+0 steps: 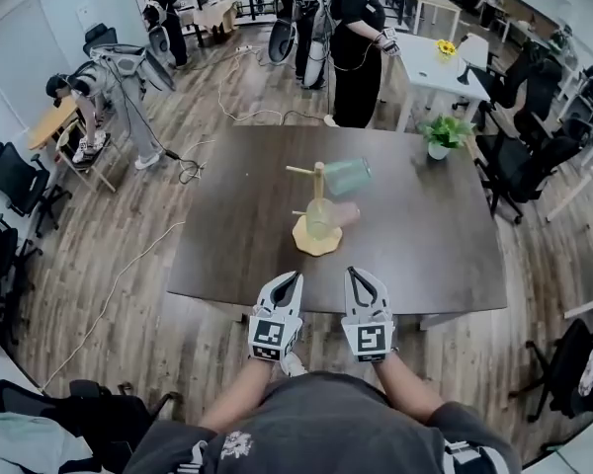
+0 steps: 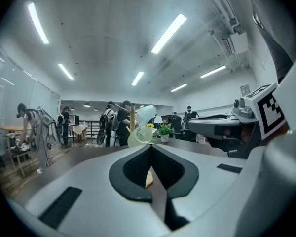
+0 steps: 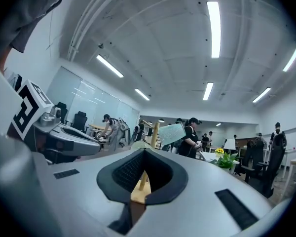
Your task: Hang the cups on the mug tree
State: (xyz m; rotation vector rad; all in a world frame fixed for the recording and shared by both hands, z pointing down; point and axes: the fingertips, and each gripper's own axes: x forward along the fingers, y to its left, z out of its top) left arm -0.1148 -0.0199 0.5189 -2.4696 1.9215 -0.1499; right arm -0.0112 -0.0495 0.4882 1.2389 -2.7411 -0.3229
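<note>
No legible txt, nums or brands in any view. Closest: b/w square marker patterns on the cubes of left gripper (image 1: 289, 278) and right gripper (image 1: 357, 274). These are code blocks, no letters. Small framed wall sign (image 2: 245, 89) in left gripper view is too small to read. White shirt print (image 1: 235, 445) on the person, head view, is blurred and can't be made out.

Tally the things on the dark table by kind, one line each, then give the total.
Mug tree: 1
Cups hanging on it: 3 (teal cup, yellow-green cup, pink cup)
Potted plant: 1
Total: 5
</note>
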